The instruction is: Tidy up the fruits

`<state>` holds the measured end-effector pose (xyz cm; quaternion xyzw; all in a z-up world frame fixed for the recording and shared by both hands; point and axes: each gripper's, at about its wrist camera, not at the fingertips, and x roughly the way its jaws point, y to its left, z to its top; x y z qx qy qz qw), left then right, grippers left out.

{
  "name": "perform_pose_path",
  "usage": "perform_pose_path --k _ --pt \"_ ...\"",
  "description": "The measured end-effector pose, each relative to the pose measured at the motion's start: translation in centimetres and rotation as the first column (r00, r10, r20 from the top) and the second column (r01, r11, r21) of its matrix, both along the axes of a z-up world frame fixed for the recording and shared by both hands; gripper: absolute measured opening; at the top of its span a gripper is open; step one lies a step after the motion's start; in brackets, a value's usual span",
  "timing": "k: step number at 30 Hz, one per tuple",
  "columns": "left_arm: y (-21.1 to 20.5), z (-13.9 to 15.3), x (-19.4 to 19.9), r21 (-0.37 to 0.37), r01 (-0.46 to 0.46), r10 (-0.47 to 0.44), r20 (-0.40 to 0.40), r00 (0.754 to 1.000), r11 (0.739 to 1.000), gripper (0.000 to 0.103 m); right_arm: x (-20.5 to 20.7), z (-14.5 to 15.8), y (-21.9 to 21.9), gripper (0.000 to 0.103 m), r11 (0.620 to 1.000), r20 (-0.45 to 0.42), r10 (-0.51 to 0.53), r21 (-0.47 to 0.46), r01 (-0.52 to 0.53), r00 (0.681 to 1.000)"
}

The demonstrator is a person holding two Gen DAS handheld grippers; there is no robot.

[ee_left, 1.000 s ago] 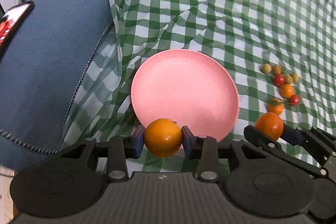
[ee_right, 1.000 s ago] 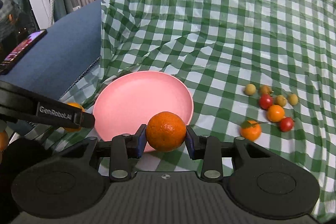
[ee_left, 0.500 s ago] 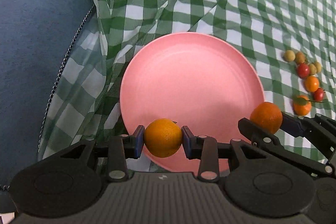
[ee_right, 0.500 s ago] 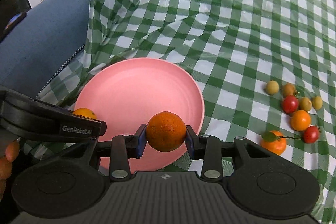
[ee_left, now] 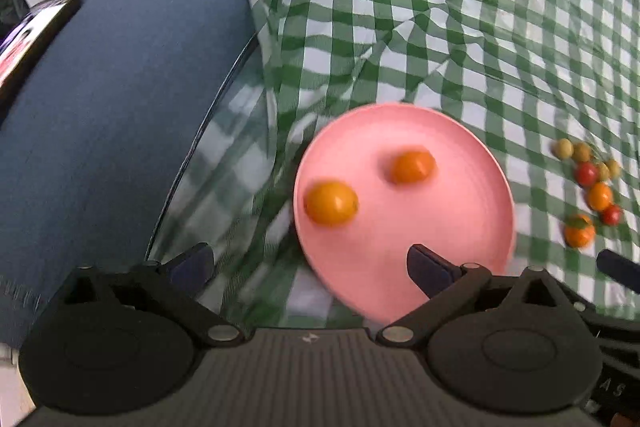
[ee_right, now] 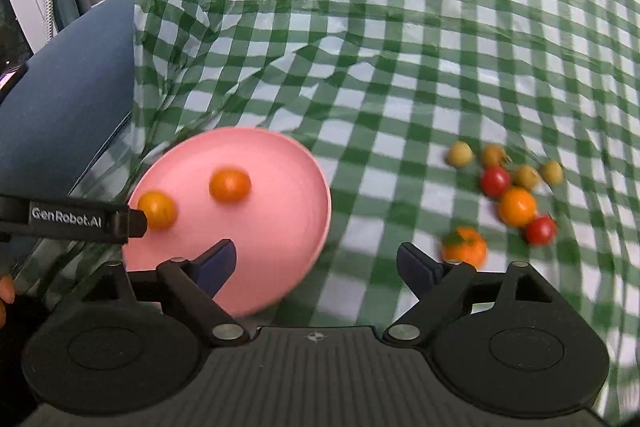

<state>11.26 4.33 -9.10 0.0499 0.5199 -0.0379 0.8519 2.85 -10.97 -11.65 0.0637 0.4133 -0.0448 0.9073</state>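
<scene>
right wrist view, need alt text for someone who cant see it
Two oranges, a lighter one and a darker one, sit apart on a pink plate on a green checked cloth. The open, empty right gripper is in the foreground. To the plate's right lies a cluster of small fruits; the left gripper reaches in beside the lighter orange.

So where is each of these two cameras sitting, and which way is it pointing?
Left wrist: sits on the left hand-held gripper, looking forward and down between its open fingers at the plate holding two oranges; the right gripper's finger pokes in at the right edge.
Right wrist: sits on the right hand-held gripper, also open, facing the plate's right side and the loose fruit pile; the left gripper's finger shows at left.
Shared: plate, both oranges, fruit pile, checked cloth.
</scene>
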Motion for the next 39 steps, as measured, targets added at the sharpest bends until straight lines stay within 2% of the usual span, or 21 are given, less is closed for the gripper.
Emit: perform_pose_path --k 3,7,15,23,27,39 --pt "0.3 0.8 -3.3 0.014 0.004 -0.004 0.016 1.0 1.0 0.103 -3.0 0.8 0.5 0.092 1.0 0.002 -0.011 0.004 0.011 1.0" --pt "0.8 1.9 -6.7 0.08 0.03 -0.036 0.066 0.997 0.996 0.103 -6.5 2.5 1.3 0.095 0.999 0.053 0.002 -0.039 0.0 0.999" --pt "1.4 4.7 -10.6 0.034 0.009 -0.013 0.128 0.992 0.999 0.103 -10.5 5.8 2.2 0.099 0.998 0.17 0.016 -0.056 -0.006 0.985" --pt "0.2 7.1 -14.5 0.054 0.053 -0.063 0.205 0.977 0.997 0.103 -14.3 7.7 2.5 0.101 0.999 0.246 0.017 -0.039 -0.008 0.969" --pt "0.1 7.7 -15.4 0.051 0.056 -0.066 0.234 0.97 0.997 0.103 -15.2 8.0 2.6 0.102 0.999 0.264 0.026 -0.036 -0.017 0.964" --pt "0.3 8.2 -15.9 0.051 0.061 -0.072 0.251 0.965 0.997 0.103 -15.9 8.2 2.5 0.102 0.999 0.273 0.018 -0.031 -0.01 0.962"
